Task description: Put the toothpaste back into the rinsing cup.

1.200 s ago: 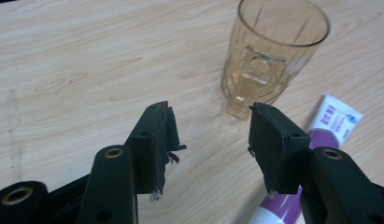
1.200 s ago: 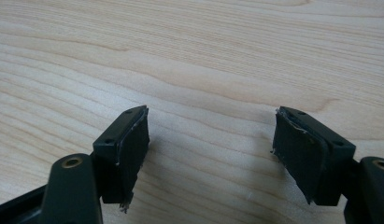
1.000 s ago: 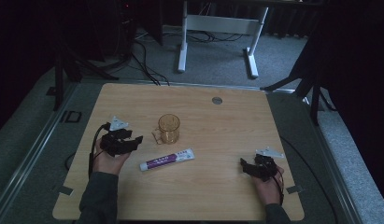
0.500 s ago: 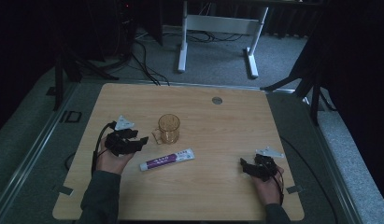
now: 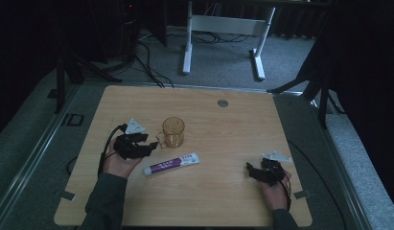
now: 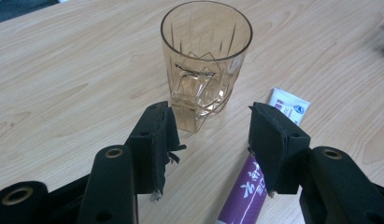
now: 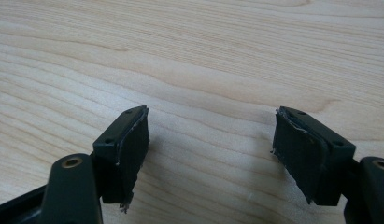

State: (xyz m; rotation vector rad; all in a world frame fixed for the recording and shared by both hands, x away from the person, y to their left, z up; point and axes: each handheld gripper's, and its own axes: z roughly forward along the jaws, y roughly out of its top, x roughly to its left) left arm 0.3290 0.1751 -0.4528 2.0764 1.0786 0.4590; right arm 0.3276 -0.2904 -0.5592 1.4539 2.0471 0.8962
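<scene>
An amber cut-glass tumbler [image 5: 173, 132] [image 6: 206, 56] stands upright near the middle of the wooden table [image 5: 223, 129]. A purple-and-white tube [image 5: 171, 164] [image 6: 248, 191] lies flat in front of it. My left gripper [image 5: 151, 144] [image 6: 213, 140] is open just short of the tumbler, its jaws wide with the glass's base ahead of the gap and nothing between the pads. My right gripper [image 5: 252, 170] [image 7: 210, 149] rests low over bare wood at the front right, open and empty.
A round grommet [image 5: 223, 103] sits in the table's far edge. A white desk frame [image 5: 223, 28] and cables lie on the floor beyond. Metal rails run along both sides of the table.
My left gripper has shifted a little to the right, closer to the tumbler. The right gripper, tumbler and tube have stayed put.
</scene>
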